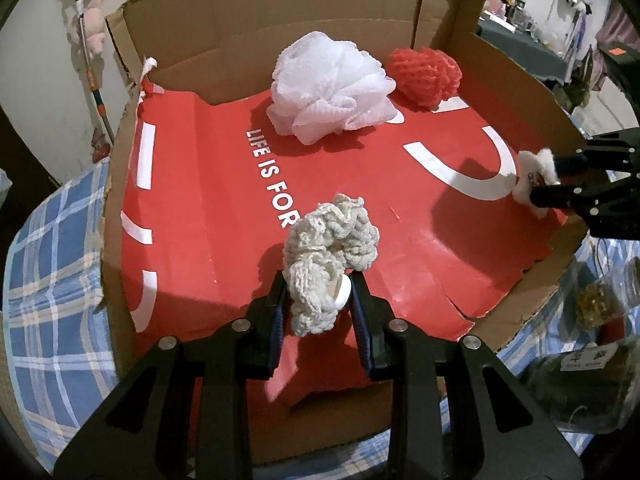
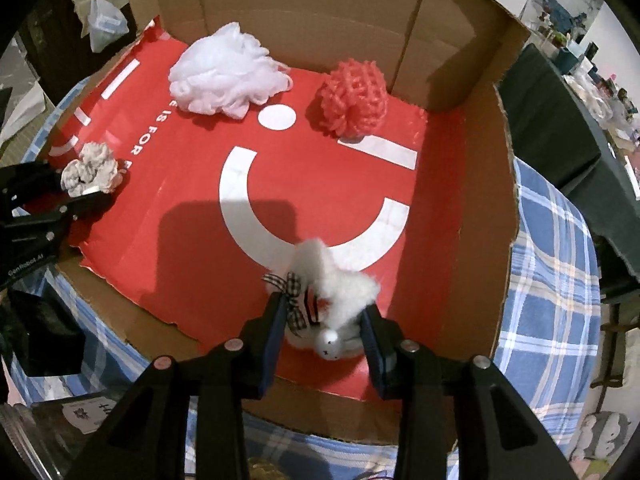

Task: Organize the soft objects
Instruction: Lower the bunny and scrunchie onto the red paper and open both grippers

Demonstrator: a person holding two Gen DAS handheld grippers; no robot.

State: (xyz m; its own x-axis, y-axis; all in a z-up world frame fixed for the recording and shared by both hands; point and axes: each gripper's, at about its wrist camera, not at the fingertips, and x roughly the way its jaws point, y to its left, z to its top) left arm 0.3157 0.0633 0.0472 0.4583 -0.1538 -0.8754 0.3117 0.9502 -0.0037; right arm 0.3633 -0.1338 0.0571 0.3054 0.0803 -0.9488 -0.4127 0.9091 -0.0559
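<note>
A cardboard box (image 1: 304,12) lined with a red printed sheet (image 1: 224,184) is sitting on a blue plaid cloth (image 1: 48,280). Inside, a white mesh pouf (image 1: 328,88) and a red mesh ball (image 1: 426,74) are lying at the back. The left tool (image 1: 318,296) is pinching a grey crocheted bundle (image 1: 332,240) above the sheet; the right tool (image 2: 324,320) is clasping a white fluffy toy (image 2: 336,284) near the front edge.

left gripper (image 1: 318,300) clamping cream knit bundle (image 1: 330,248), red-lined cardboard box (image 1: 280,20)
</note>
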